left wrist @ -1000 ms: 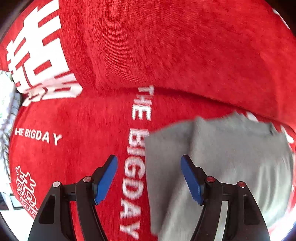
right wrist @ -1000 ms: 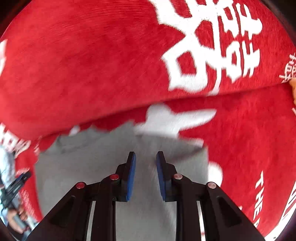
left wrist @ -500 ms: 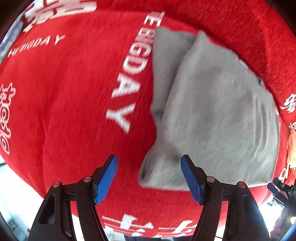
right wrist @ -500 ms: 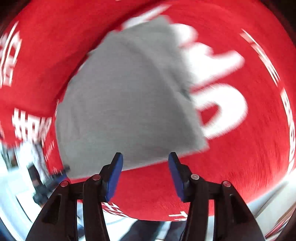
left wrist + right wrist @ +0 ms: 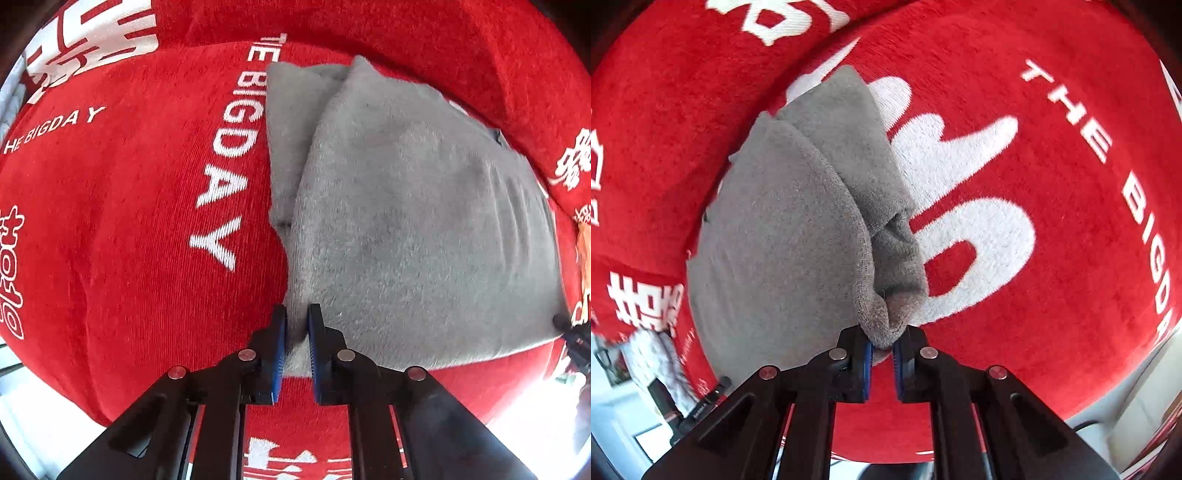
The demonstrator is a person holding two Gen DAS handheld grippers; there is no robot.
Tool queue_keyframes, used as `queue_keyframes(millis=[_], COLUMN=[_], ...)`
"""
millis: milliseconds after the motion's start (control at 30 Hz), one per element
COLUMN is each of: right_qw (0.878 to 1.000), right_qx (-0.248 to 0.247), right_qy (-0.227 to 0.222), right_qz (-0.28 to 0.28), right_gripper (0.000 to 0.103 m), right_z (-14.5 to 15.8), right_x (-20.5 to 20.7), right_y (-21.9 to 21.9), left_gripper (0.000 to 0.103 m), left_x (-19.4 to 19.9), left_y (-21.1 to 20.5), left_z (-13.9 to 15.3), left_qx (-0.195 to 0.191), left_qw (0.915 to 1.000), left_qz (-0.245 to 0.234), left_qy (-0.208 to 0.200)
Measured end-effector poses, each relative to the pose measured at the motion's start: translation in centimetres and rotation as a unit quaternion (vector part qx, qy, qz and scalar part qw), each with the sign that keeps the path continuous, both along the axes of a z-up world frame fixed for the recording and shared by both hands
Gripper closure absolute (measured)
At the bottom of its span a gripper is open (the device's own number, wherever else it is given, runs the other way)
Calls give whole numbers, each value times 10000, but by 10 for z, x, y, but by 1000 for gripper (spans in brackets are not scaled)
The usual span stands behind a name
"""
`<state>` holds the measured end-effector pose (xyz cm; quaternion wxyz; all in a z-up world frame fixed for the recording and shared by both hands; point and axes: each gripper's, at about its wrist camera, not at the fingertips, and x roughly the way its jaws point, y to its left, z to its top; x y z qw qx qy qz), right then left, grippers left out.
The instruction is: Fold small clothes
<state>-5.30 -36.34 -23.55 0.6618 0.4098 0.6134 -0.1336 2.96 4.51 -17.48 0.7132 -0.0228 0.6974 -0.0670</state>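
Cloth: a small grey fuzzy knit garment (image 5: 417, 229) lies on a red fuzzy blanket with white letters (image 5: 129, 221); a second grey layer peeks out along one side, so it looks partly folded
Where it is: in the middle part of the blanket, beside the white words, its near edge not far from the blanket's near edge
Left gripper: the left gripper (image 5: 295, 325) has just been closing; its blue pads now pinch one near corner of the grey cloth
Right gripper: the right gripper (image 5: 882, 347) has just been closing too; its narrow pads hold a bunched grey corner (image 5: 886, 328)
Step now: I think both near corners are caught and the next job is to lift them and lay them over to the far edge
How to do it well: raise both hands together so the near edge stays straight
Keep tight: hold the pinch all the way, or a corner may slip
Watch out: the right corner is bunched in a lump, so it may land crooked; pull it gently sideways to smooth it
Also: pinch only the grey cloth, not the red blanket under it
Finish: lay edge on edge, then let go
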Motion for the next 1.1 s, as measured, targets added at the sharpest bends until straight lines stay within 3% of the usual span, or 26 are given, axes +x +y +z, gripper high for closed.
queue_keyframes(millis=[133,267,367,500,700,900,967,1100], right_qw=[9995,9980,9949,9916,9884,9864,9885,9895], right_qx=[19,-262,-777,-1163,-881,-725,-631,-844], right_qy=[274,502,596,93,-519,-497,-386,-391], right_qz=[184,295,259,567,1120,1386,1322,1106], right_gripper=[92,76,76,77,78,78,91,95], right_z=[-27,-13,12,40,31,-8,-22,-16], right_x=[-2,-4,-13,6,80,131,133,128], right_y=[-1,1,-3,-4,18,29,23,6], left_gripper=[90,89,89,89,89,89,89,89], left_x=[-7,-5,8,37,101,124,125,124], left_y=[7,8,11,1,-41,-38,-30,-25], left_z=[-4,10,23,39,26,-7,-11,-6], left_qx=[-148,25,144,-46,-236,76,117,111], left_qw=[9998,9999,9997,9986,9962,9980,9979,9982], left_qz=[96,-134,-137,-90,-215,10,107,90], left_qy=[24,4,-158,-522,-812,-635,-629,-582])
